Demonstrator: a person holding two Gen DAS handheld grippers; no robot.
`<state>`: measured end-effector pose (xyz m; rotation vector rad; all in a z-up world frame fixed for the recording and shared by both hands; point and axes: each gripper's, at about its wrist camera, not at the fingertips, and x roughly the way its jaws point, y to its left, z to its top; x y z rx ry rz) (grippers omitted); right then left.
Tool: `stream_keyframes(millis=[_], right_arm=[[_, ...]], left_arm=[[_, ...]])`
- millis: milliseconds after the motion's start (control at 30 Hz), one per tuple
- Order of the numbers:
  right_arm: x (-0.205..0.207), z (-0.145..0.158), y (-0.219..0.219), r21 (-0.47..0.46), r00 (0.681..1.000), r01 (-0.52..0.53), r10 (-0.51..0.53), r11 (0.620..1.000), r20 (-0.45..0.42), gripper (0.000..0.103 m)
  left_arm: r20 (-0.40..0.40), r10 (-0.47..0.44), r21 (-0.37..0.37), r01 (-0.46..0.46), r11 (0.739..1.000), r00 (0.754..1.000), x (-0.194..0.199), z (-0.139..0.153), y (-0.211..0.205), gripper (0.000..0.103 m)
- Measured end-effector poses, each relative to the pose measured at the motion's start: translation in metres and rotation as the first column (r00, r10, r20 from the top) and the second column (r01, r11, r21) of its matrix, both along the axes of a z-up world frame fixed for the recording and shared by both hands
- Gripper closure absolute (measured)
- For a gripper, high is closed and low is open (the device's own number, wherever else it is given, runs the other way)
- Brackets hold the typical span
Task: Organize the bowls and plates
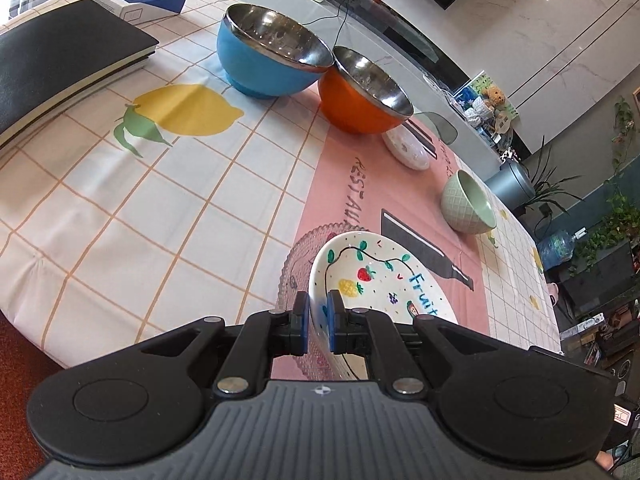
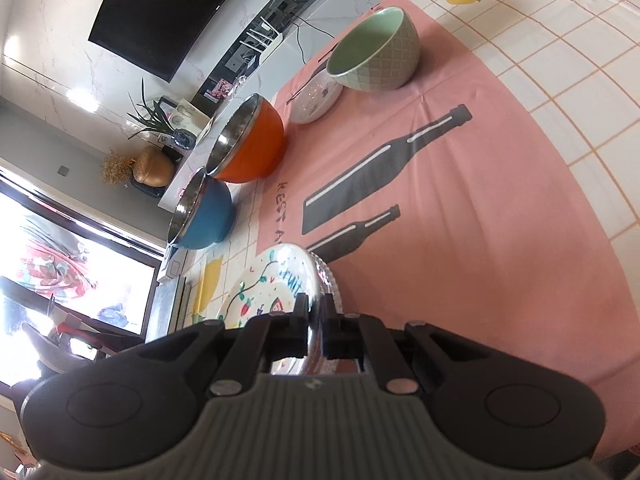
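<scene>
Fruit plate nested on glass plate, each rim pinched by one gripper's jaws; bowls empty.

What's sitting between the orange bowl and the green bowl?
A small white dish with little spots sits between the orange bowl and the green bowl, nearer the orange one. Both wrist views show it.

The notebook runs off the left edge; the glass plate lies mostly hidden under the fruit plate, whose near rim vanishes behind gripper housing.
</scene>
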<state>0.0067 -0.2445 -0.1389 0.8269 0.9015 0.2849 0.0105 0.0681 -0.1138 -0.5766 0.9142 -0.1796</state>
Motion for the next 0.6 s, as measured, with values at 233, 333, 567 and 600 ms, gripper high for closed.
stream_keyframes(millis=[233,333,567,600], right_arm=[[-0.002,-0.001,0.002,-0.037,1.0,-0.009,0.009,0.999,0.005,0.1],[-0.002,-0.002,0.004,-0.052,1.0,-0.011,0.012,0.999,0.004,0.099],[-0.002,-0.005,0.003,-0.065,1.0,-0.009,0.008,0.998,-0.006,0.099],[-0.002,-0.005,0.003,-0.066,1.0,-0.009,0.009,0.998,-0.007,0.099]], left_arm=[[-0.005,0.001,0.034,-0.001,0.999,1.0,-0.002,-0.002,-0.005,0.093],[-0.02,0.0,0.047,0.001,0.999,1.0,-0.001,-0.004,-0.007,0.093],[-0.038,-0.011,0.083,0.014,0.996,0.999,0.001,-0.002,-0.013,0.092],[-0.038,-0.011,0.087,0.015,0.996,0.999,0.001,-0.002,-0.013,0.092]])
